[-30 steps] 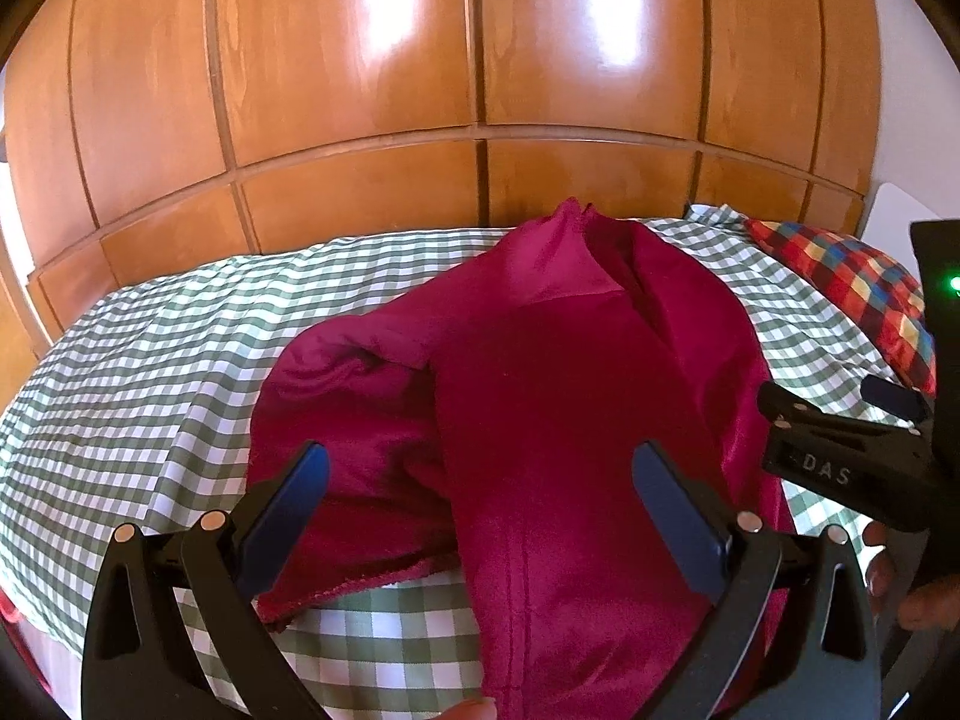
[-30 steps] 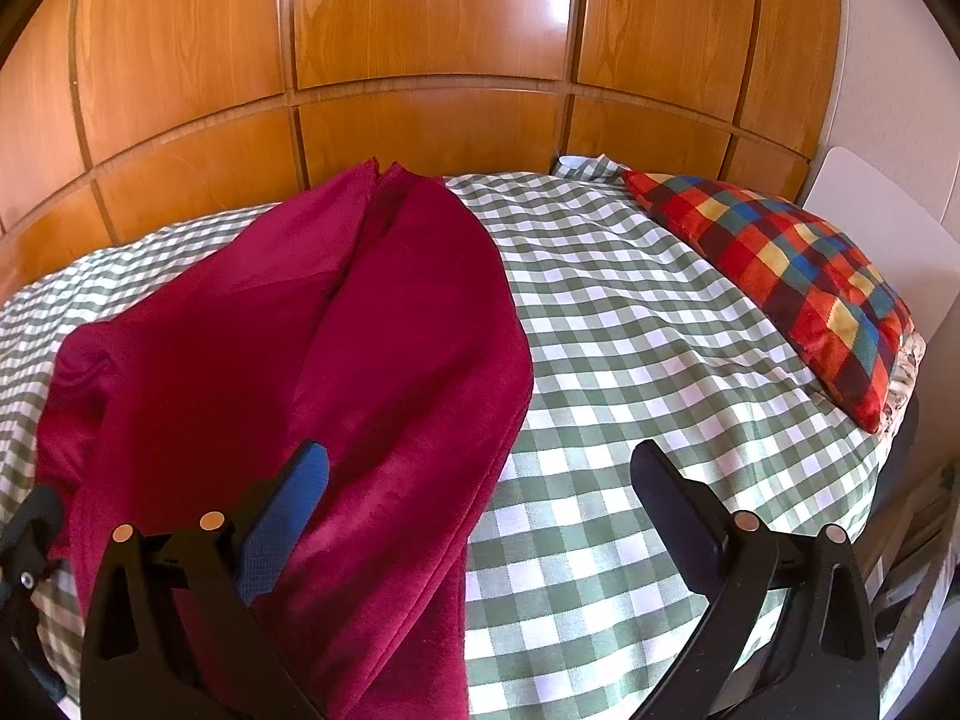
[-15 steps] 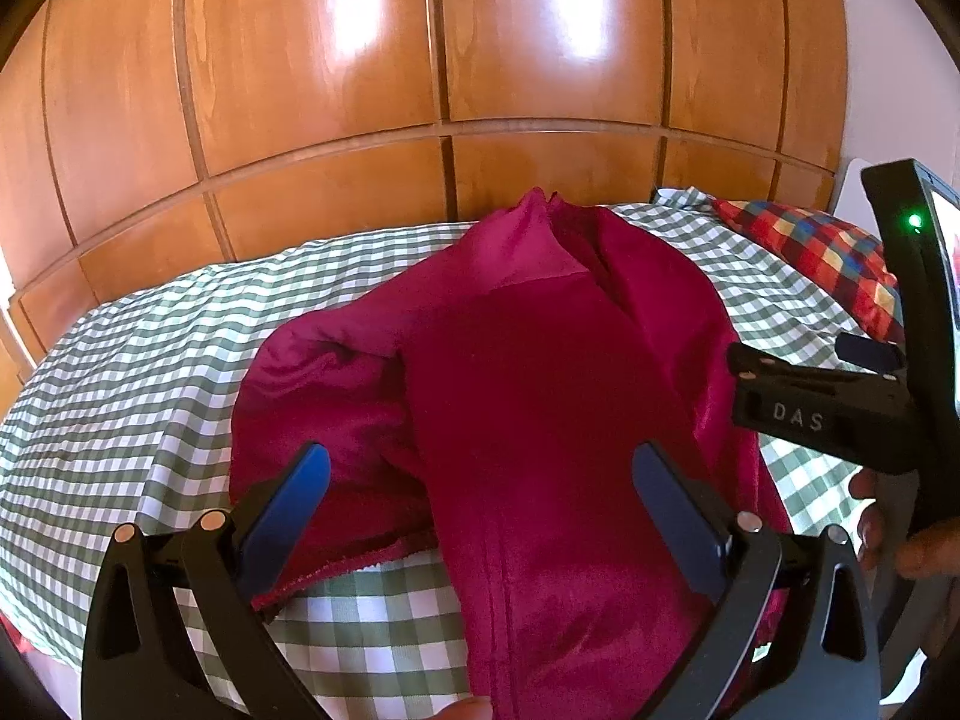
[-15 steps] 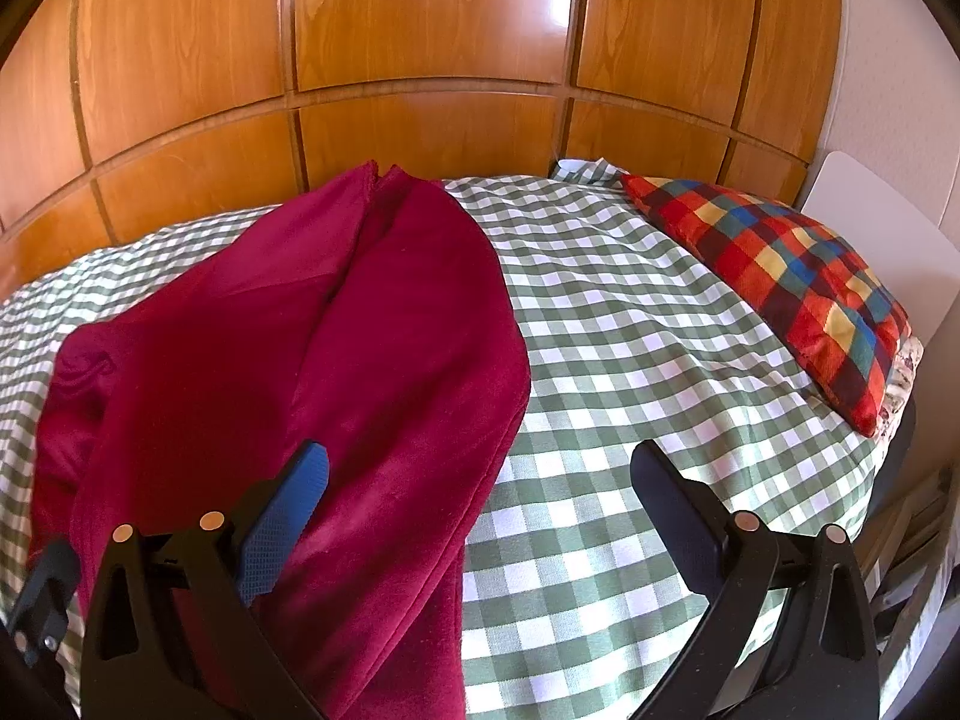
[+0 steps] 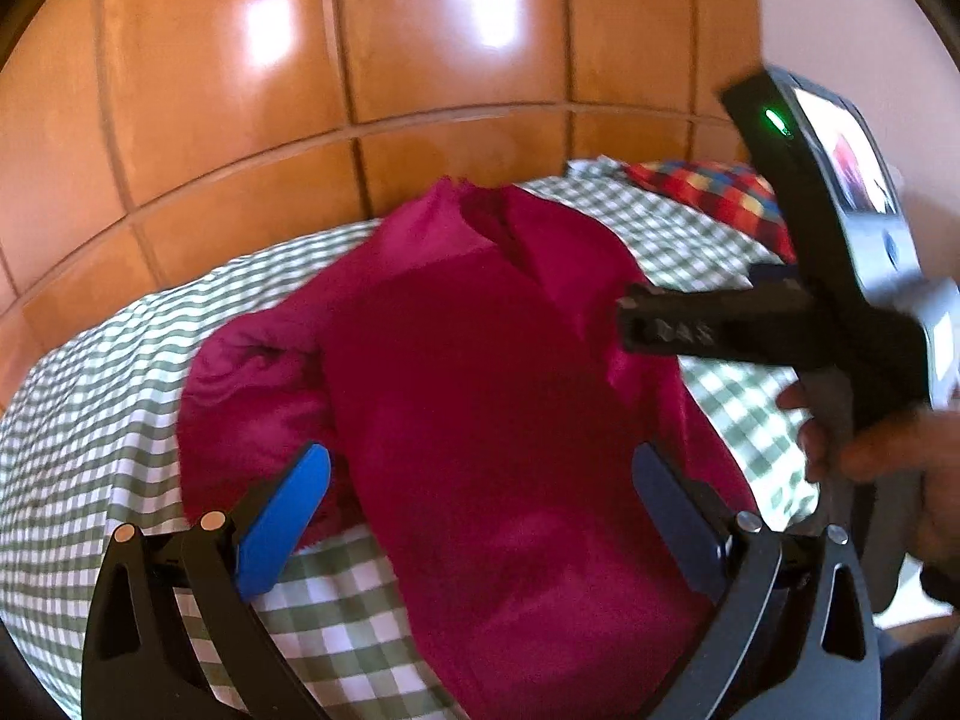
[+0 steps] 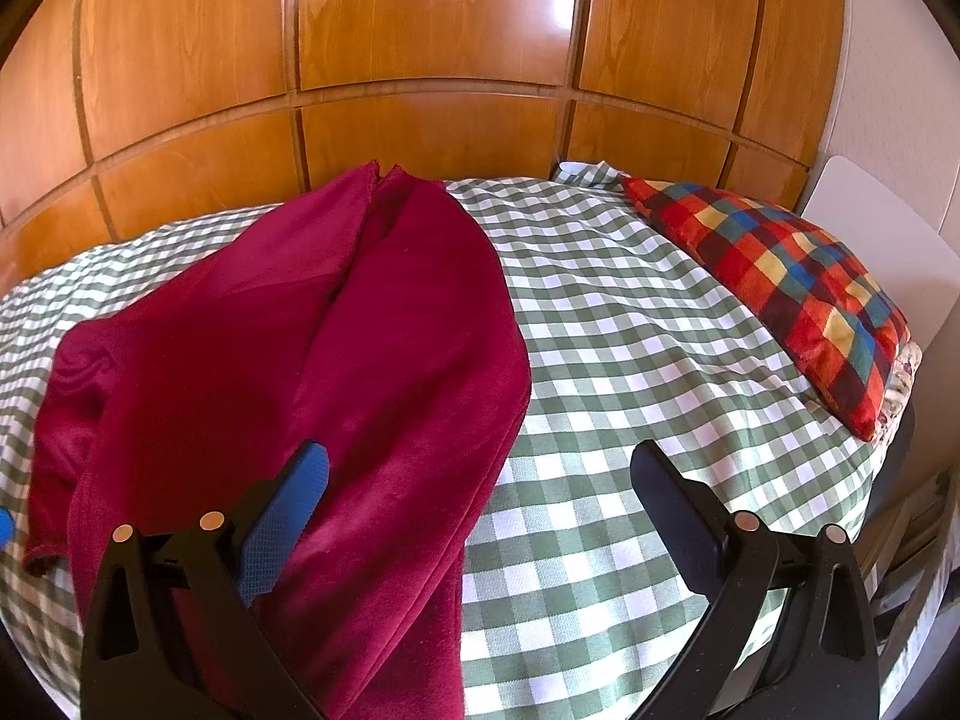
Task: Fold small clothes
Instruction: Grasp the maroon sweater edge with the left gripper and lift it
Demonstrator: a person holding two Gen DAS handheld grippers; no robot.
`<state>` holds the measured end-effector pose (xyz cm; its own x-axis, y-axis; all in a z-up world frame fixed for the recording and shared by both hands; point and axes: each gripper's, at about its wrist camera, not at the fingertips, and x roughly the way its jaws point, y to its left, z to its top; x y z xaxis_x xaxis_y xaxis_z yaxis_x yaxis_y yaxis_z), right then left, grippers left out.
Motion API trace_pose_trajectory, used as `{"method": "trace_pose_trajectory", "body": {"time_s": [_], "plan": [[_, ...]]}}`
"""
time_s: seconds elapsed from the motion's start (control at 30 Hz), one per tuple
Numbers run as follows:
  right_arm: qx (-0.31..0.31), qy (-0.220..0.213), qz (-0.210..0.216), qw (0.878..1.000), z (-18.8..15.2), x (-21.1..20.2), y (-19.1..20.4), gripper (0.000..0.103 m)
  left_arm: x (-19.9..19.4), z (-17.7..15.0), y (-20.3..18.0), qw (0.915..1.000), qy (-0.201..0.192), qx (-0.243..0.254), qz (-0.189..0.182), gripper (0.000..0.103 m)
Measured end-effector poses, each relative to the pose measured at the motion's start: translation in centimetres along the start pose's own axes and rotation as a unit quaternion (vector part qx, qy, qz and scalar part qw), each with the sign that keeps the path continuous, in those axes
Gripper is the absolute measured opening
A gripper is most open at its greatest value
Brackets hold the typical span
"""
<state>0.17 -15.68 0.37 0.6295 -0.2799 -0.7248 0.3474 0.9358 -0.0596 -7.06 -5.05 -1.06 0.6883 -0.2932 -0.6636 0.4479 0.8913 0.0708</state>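
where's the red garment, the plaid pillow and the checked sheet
red garment [image 6: 372, 360], right wrist view, middle of its top layer
plaid pillow [image 6: 798, 294], right wrist view, centre
checked sheet [image 6: 630, 360], right wrist view, bare patch

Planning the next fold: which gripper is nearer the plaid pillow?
Right. The right gripper hovers over the garment's edge, nearer the plaid pillow; the left gripper sits farther left.

The garment [image 6: 288, 372] lies on the bedsheet [image 6: 630, 360], ahead of the right gripper [image 6: 480, 480] and under its left finger [image 6: 282, 516]. The cushion [image 6: 780, 276] lies on the sheet far right of that gripper, well apart from the garment. The panelling [image 6: 420, 60] stands behind the bed. The left gripper [image 5: 480, 486] hangs above the garment's near end.
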Motion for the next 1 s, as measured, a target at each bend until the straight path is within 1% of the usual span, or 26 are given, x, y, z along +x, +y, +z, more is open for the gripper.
{"method": "trace_pose_trajectory", "body": {"time_s": [0.17,0.2,0.27,0.33,0.4,0.47,0.5,0.53,0.57,0.6,0.67,0.7,0.77,0.8,0.87,0.93,0.97,1.0], "plan": [[0.0,0.001,-0.001,1.0,0.0,0.0,0.0,0.1,0.2,-0.9,-1.5,0.9989,0.012,0.045,-0.009,0.1],[-0.001,0.002,-0.001,1.0,0.0,0.0,0.0,0.1,0.3,-1.1,-1.8,0.9984,0.015,0.052,-0.015,0.099],[-0.002,0.002,-0.001,1.0,0.0,0.0,0.1,0.1,0.6,-1.4,-2.3,0.9973,0.024,0.067,-0.021,0.087],[-0.003,0.005,0.0,1.0,0.0,0.1,0.1,0.1,1.4,-1.9,-2.8,0.9956,0.042,0.08,-0.027,0.068],[-0.004,0.006,0.003,1.0,0.0,0.3,0.0,0.1,2.2,-2.5,-3.3,0.994,0.054,0.088,-0.036,0.059],[-0.004,0.009,0.011,1.0,0.1,0.5,-0.3,0.1,2.7,-3.0,-3.8,0.993,0.057,0.098,-0.033,0.048],[-0.002,0.013,0.019,1.0,0.1,0.7,-0.6,0.1,2.8,-3.2,-3.9,0.9926,0.058,0.101,-0.036,0.037],[0.0,0.016,0.026,1.0,0.0,0.8,-0.9,0.1,2.6,-3.1,-3.8,0.9928,0.055,0.099,-0.039,0.022],[0.004,0.018,0.034,0.999,0.2,0.9,-1.6,0.1,2.2,-3.0,-3.7,0.9933,0.05,0.096,-0.039,0.015],[0.008,0.018,0.04,0.999,0.1,0.9,-1.9,0.1,1.7,-2.5,-3.1,0.9941,0.05,0.081,-0.052,0.01],[0.014,0.023,0.057,0.998,0.1,1.0,-2.8,0.098,0.6,-1.6,-1.2,0.9941,0.045,0.034,-0.092,0.005],[0.019,0.028,0.071,0.997,0.1,1.1,-3.3,0.096,-0.1,-1.1,-0.1,0.9932,0.038,0.009,-0.11,0.004],[0.025,0.04,0.088,0.995,-0.2,1.5,-3.8,0.095,-1.4,-0.3,2.0,0.9908,0.018,-0.032,-0.13,0.004],[0.027,0.049,0.099,0.994,-0.3,1.9,-4.0,0.086,-2.2,0.2,3.3,0.9896,0.005,-0.052,-0.134,0.004],[0.03,0.071,0.117,0.99,-0.8,2.8,-3.7,0.079,-3.2,0.6,5.2,0.9885,-0.013,-0.078,-0.129,0.004],[0.029,0.085,0.131,0.987,-1.1,3.4,-3.1,0.07,-4.3,1.6,8.7,0.9822,-0.038,-0.131,-0.129,0.004],[0.025,0.093,0.137,0.986,-1.3,3.8,-2.6,0.068,-4.8,1.8,10.0,0.9805,-0.047,-0.146,-0.124,0.004],[0.02,0.096,0.142,0.985,-1.4,4.0,-2.1,0.065,-5.4,2.3,11.9,0.9787,-0.063,-0.164,-0.107,0.004]]}}
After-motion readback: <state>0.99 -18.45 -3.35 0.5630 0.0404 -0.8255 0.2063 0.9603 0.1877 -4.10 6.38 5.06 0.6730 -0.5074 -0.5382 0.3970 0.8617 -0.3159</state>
